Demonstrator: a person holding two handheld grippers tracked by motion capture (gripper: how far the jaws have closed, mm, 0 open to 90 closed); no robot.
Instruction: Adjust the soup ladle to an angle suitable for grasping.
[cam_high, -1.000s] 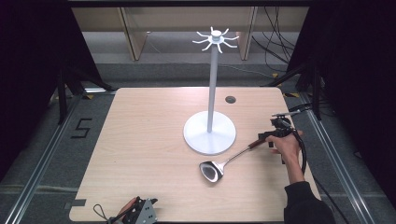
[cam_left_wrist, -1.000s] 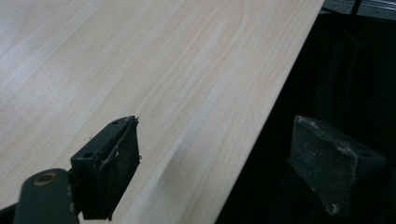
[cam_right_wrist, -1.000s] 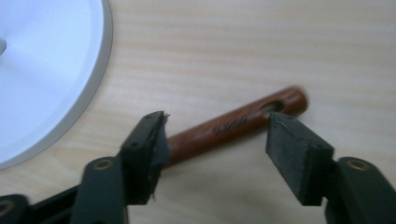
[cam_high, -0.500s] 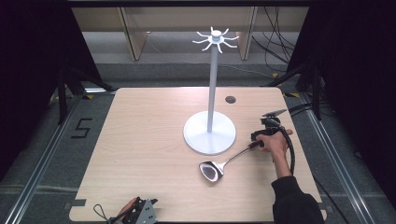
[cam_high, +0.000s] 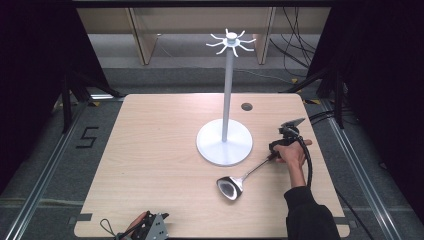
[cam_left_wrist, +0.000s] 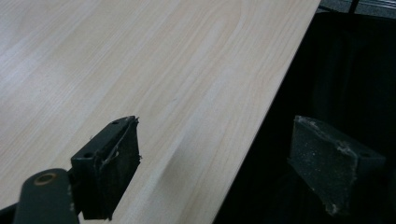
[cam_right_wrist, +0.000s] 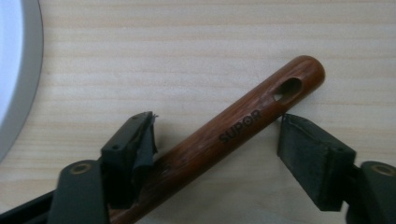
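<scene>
Straddling the ladle (cam_right_wrist: 219, 135) handle with jaws just opening, the right tool (cam_right_wrist: 215, 154) grips nothing yet; lifting and hanging on the stand (cam_high: 223, 145) remain.

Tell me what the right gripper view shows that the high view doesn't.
Right gripper view: the word SUPOR and a hanging hole on the ladle's wooden handle, lying between the open right gripper. High view: the ladle's metal bowl, the rack's pole and hooks, and the left gripper. Both: handle, rack base, table.
</scene>
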